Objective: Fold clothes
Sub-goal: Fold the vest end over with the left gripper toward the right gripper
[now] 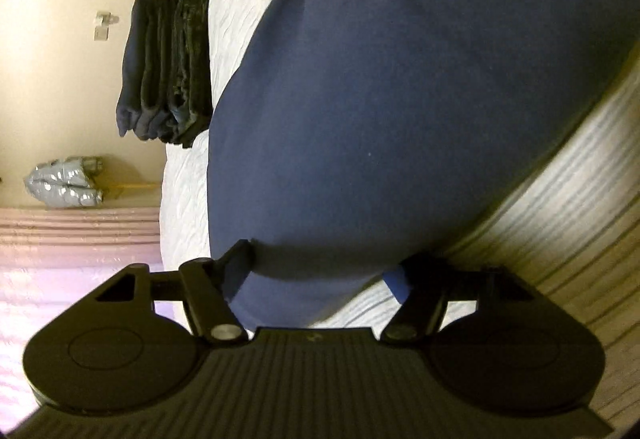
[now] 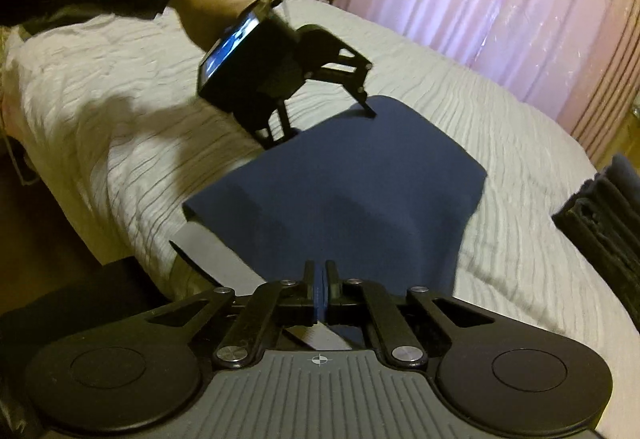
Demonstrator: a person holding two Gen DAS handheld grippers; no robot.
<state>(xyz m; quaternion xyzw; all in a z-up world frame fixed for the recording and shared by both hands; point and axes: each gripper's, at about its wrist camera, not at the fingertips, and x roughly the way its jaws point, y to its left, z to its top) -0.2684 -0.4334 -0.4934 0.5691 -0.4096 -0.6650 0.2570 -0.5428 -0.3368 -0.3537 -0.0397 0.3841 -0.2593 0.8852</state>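
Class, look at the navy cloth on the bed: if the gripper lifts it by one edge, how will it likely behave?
Probably floppy: the navy cloth already drapes in a soft ridge from the right gripper. Likely light, since a narrow pinch raises it. It may slide across the bedspread.

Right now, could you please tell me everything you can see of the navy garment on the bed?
The navy garment is plain, matte, soft-looking cloth, folded into a rough rectangle on the white ribbed bedspread. Its near edge is lifted, pinched in the shut right tool. The left tool stands open astride its far corner. A grey flat panel pokes out from beneath it.
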